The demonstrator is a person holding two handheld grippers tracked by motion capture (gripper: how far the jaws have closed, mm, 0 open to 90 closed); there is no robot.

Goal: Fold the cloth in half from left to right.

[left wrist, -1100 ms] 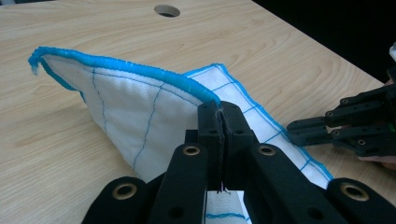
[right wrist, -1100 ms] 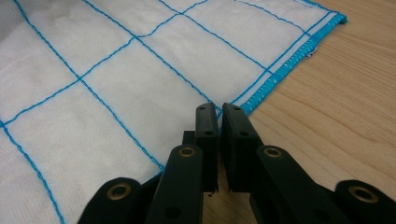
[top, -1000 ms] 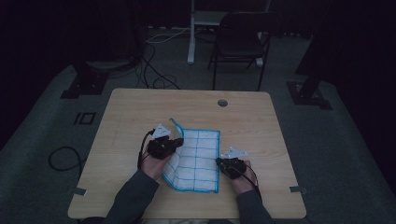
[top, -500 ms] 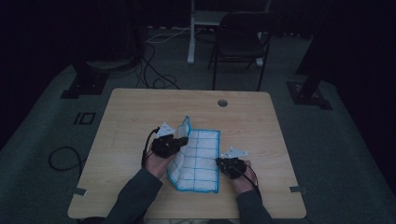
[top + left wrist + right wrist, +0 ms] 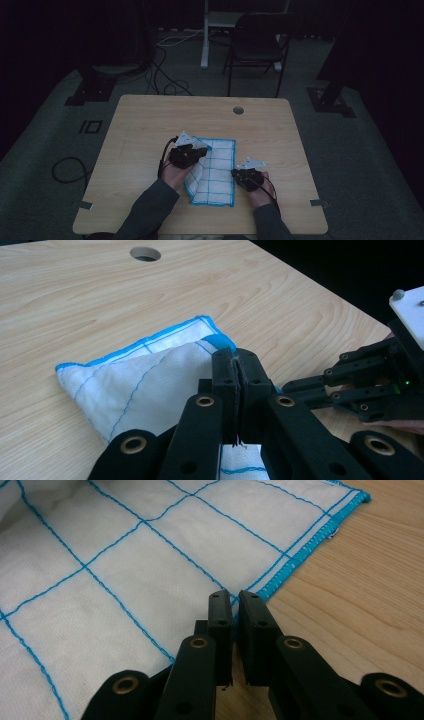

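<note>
the cloth [image 5: 215, 172], white with a blue grid, lies near the table's [image 5: 150, 125] front edge, between the two hands. i'd say the fold is about midway: the cloth's left edge is lifted and carried over toward three o'clock, but it isn't laid down on the far half, and the right and front parts lie flat. what's left, by my guess, is to bring that edge across, line it up with the right hem and press it.

the left gripper [image 5: 192, 152] sits over the cloth at about ten o'clock from its middle, the forearm coming in from six o'clock. in the left gripper view its jaws are pinched tight on a thin edge of the cloth [image 5: 150, 380], which drapes away in a doubled layer.

the right gripper [image 5: 242, 175] rests low at the cloth's right hem, around four o'clock. in the right gripper view its jaws stand nearly together, a narrow gap between them, right at the blue hem [image 5: 300, 555]; whether they grip it i can't tell.
</note>
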